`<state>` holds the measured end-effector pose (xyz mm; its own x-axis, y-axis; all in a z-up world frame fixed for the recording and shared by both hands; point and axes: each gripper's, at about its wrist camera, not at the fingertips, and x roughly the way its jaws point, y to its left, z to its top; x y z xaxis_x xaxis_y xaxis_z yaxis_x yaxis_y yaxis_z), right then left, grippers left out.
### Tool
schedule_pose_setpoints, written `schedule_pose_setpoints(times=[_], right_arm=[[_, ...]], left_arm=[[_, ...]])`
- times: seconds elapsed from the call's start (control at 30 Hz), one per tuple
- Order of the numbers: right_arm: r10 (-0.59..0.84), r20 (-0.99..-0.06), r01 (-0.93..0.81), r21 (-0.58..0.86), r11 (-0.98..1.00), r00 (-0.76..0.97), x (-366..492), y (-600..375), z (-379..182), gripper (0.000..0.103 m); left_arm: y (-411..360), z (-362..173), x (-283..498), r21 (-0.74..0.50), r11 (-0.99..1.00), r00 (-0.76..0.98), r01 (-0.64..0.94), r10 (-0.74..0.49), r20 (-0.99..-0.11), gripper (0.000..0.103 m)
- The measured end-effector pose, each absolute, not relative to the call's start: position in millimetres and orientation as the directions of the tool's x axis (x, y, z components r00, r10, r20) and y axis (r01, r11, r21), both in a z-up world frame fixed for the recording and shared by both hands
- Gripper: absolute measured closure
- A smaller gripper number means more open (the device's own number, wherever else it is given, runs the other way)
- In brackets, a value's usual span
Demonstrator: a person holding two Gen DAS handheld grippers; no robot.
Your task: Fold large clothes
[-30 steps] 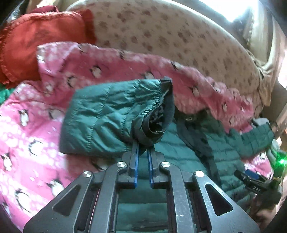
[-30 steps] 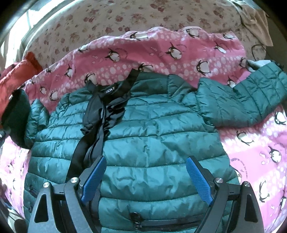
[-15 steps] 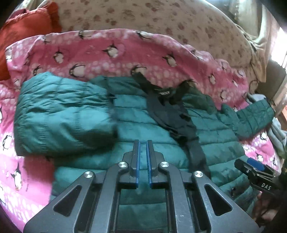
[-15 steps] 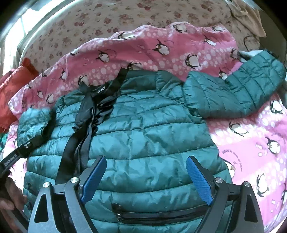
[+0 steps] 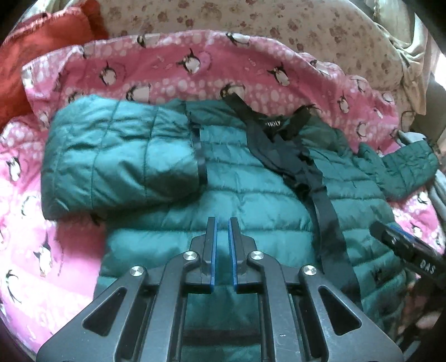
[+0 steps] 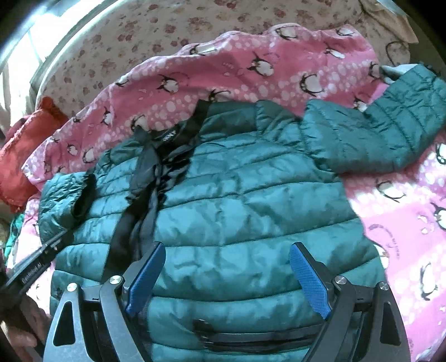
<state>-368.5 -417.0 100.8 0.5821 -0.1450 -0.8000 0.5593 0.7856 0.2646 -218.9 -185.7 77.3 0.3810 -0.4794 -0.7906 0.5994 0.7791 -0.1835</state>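
A teal quilted puffer jacket (image 5: 251, 195) lies front up on a pink penguin blanket (image 5: 195, 64). Its black zipper placket (image 5: 315, 178) runs down the middle. One sleeve (image 5: 120, 156) lies folded across the chest on the left; the other sleeve (image 6: 376, 133) stretches out to the right. My left gripper (image 5: 222, 222) is shut and empty, just above the jacket's lower chest. My right gripper (image 6: 227, 250) is open and empty over the jacket's lower front (image 6: 237, 222), above a pocket zipper (image 6: 251, 334). Each gripper shows at the edge of the other's view.
A red cushion (image 5: 41, 41) lies at the far left. A beige flowered bedsheet (image 6: 167, 25) covers the bed beyond the blanket. Bare pink blanket (image 6: 404, 236) lies right of the jacket. A hand (image 6: 19, 328) shows at the right wrist view's lower left.
My left gripper let go of the sleeve cuff, which now lies folded over the chest, and drew back over the jacket's lower front. My right gripper stayed open and shifted slightly.
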Motion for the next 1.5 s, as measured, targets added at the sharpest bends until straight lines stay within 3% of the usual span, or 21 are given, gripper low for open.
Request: schedule_pose_setpoints(times=[0.37, 0.4, 0.47, 0.5, 0.53, 1.03, 1.2, 1.27, 1.37, 1.5], right_arm=[[0.063, -0.762, 0.377, 0.389, 0.84, 0.645, -314.1, -377.1, 107.6, 0.014], [0.093, -0.754, 0.355, 0.41, 0.84, 0.65, -305.7, -372.1, 107.8, 0.014], [0.129, -0.745, 0.326, 0.432, 0.841, 0.654, -293.3, -364.5, 108.2, 0.014], [0.146, -0.744, 0.311, 0.438, 0.843, 0.652, -284.8, -359.5, 108.6, 0.014], [0.174, -0.738, 0.286, 0.452, 0.845, 0.652, -273.4, -352.9, 109.2, 0.014], [0.397, -0.712, 0.19, 0.591, 0.784, 0.579, -158.6, -319.8, 84.8, 0.014], [0.4, -0.717, 0.203, 0.596, 0.777, 0.571, -143.2, -318.9, 71.1, 0.041], [0.416, -0.699, 0.211, 0.624, 0.753, 0.582, -141.4, -322.4, 67.9, 0.061], [0.436, -0.669, 0.194, 0.653, 0.732, 0.602, -145.2, -325.3, 66.8, 0.077], [0.391, -0.667, 0.152, 0.604, 0.783, 0.634, -155.9, -322.0, 80.9, 0.087]], left_arm=[[-132.2, 62.8, -226.4, -0.177, 0.831, 0.414, 0.527, -0.433, -0.801, 0.095], [-125.8, 61.7, -227.3, -0.185, 0.837, 0.419, 0.515, -0.434, -0.798, 0.091], [-115.9, 59.7, -229.9, -0.206, 0.842, 0.422, 0.499, -0.444, -0.79, 0.069], [-108.3, 58.3, -232.3, -0.234, 0.839, 0.42, 0.491, -0.463, -0.78, 0.047], [-103.2, 57.8, -234.3, -0.253, 0.835, 0.418, 0.489, -0.478, -0.772, 0.033], [-86.7, 45.5, -234.6, -0.236, 0.866, 0.446, 0.44, -0.439, -0.78, 0.031], [-83.6, 38.8, -229.4, -0.261, 0.868, 0.432, 0.422, -0.445, -0.784, 0.031], [-83.9, 38.2, -228.8, -0.262, 0.869, 0.429, 0.42, -0.445, -0.786, 0.031], [-84.8, 38.1, -230.2, -0.253, 0.871, 0.436, 0.421, -0.438, -0.786, 0.031], [-86.2, 39.6, -230.2, -0.247, 0.875, 0.441, 0.417, -0.432, -0.786, 0.031]])
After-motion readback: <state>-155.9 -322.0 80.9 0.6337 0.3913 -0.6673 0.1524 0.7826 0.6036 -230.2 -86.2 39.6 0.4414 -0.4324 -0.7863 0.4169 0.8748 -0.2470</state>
